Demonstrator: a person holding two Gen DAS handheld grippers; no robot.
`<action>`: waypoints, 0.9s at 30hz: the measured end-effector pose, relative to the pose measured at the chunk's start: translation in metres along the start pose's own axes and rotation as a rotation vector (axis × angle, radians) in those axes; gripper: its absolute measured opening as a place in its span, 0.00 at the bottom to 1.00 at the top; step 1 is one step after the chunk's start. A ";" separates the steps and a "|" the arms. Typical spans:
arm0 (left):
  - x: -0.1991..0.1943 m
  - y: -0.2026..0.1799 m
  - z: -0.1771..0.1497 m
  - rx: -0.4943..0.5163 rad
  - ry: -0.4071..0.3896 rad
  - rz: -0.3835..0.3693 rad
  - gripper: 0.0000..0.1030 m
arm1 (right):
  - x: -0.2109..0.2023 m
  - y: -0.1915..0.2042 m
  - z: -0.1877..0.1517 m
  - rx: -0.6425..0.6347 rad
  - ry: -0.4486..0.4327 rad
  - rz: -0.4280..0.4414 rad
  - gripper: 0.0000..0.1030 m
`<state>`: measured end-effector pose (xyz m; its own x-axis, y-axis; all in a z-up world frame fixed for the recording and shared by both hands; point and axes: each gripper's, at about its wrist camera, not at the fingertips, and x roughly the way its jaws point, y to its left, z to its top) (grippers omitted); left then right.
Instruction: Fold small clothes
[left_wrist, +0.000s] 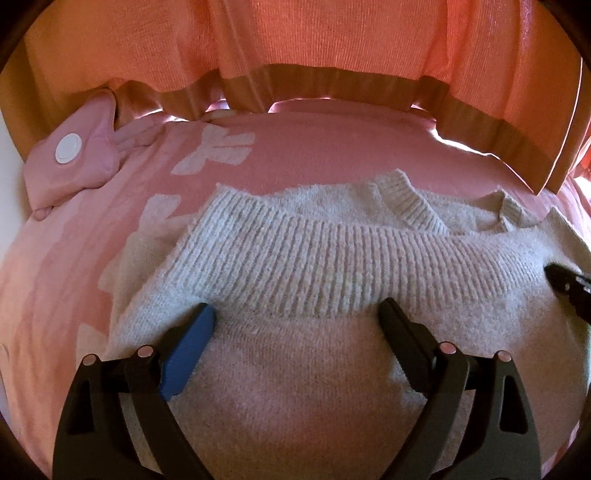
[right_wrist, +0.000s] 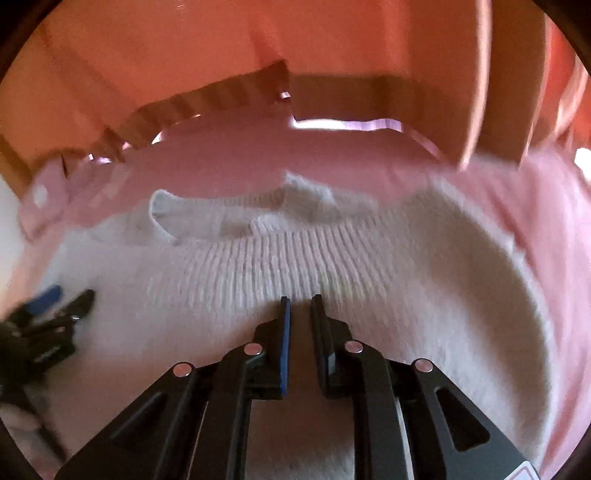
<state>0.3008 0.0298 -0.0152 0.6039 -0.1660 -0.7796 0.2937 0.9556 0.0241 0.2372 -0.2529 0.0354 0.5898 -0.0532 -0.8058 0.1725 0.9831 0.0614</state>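
Here, one white knitted sweater (left_wrist: 295, 280), folded over on itself, lies on a pink bed cover (left_wrist: 295, 147) with pale bow prints; its ribbed band runs across the middle and a ribbed cuff (left_wrist: 410, 203) shows beyond it. An orange curtain (left_wrist: 295, 48) hangs behind the bed. A pink padded item with a white round button (left_wrist: 70, 147) lies on the cover, far left, apart from the sweater.

Left gripper (left_wrist: 297, 314): angled steeply down over the sweater, fingers spread wide, nothing between them; tips just at the near edge of the ribbed band.

Right gripper (right_wrist: 301, 302): likewise angled down over the knit, fingers nearly together with a narrow gap, pinching nothing visible. View blurred. Its tip appears at the left view's right edge.
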 end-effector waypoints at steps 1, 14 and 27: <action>-0.001 0.000 0.000 -0.002 0.002 0.000 0.86 | -0.007 -0.001 0.001 0.026 -0.018 0.064 0.15; 0.006 0.001 0.006 -0.013 0.016 0.031 0.92 | 0.024 0.062 -0.003 -0.103 0.026 0.148 0.11; -0.072 0.101 -0.010 -0.395 -0.020 -0.094 0.92 | -0.025 0.098 -0.023 -0.155 0.023 0.295 0.13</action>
<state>0.2793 0.1407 0.0372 0.6038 -0.2577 -0.7544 0.0431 0.9555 -0.2919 0.2214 -0.1515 0.0485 0.5782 0.2399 -0.7799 -0.1261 0.9706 0.2050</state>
